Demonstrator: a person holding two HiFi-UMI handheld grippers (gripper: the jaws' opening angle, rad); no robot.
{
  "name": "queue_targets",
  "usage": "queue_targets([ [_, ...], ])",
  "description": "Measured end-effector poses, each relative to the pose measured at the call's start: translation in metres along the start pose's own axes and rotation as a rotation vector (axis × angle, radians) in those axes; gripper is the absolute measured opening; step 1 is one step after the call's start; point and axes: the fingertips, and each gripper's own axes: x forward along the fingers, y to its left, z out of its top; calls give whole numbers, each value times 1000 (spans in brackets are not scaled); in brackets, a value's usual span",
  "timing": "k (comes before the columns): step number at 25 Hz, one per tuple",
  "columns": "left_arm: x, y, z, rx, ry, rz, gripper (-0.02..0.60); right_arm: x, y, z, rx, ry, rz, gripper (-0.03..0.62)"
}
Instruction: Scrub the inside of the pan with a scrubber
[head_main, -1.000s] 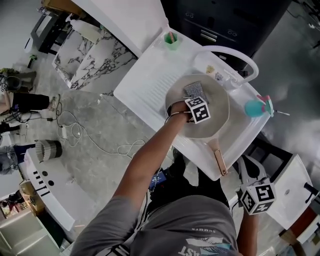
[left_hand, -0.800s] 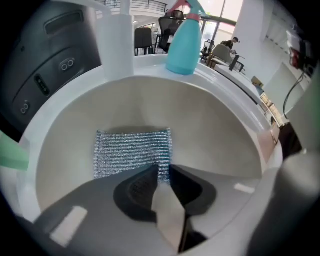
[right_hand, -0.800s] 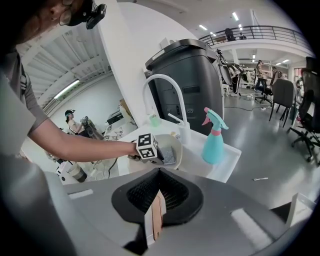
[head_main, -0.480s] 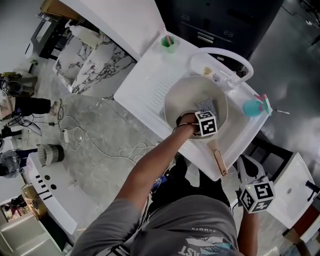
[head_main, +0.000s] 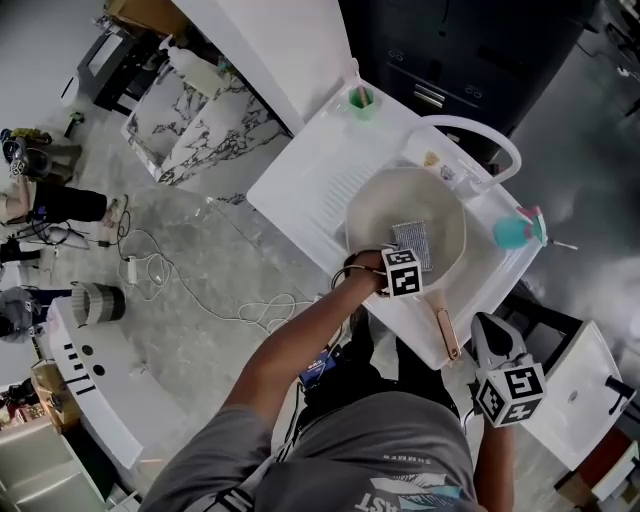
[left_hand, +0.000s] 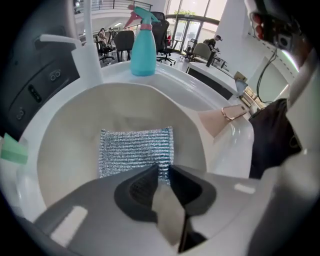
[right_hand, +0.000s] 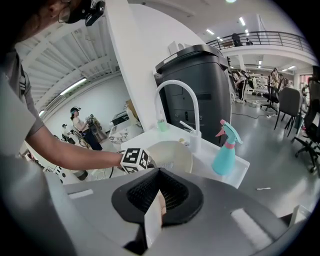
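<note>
A cream pan (head_main: 375, 215) sits in the white sink, its copper-tipped handle (head_main: 447, 335) pointing toward me. A silver mesh scrubber (left_hand: 136, 147) lies flat on the pan's floor, also seen in the head view as the scrubber (head_main: 412, 243). My left gripper (left_hand: 161, 169) is shut on the scrubber's near edge and points steeply down over the pan's near side; its marker cube (head_main: 401, 272) hides the jaws from above. My right gripper (right_hand: 160, 171) is shut and holds nothing. It hangs outside the sink at the near right, beyond the handle, as the right gripper (head_main: 487, 328).
A teal spray bottle (head_main: 512, 232) stands on the sink's right ledge. The white arched faucet (head_main: 470, 125) rises behind the pan. A green cup (head_main: 362, 100) sits at the far corner past the ribbed drainboard (head_main: 310, 180). A green sponge (left_hand: 12, 150) lies left of the pan.
The left gripper has dragged the scrubber from the pan's far side toward me, to the middle and near rim. The right gripper has barely shifted.
</note>
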Motion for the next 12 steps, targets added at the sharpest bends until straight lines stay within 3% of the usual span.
queue_targets([
  [12,-81,18,-46,-112,-118,154,72,3,40,17,-58,-13,11,2],
])
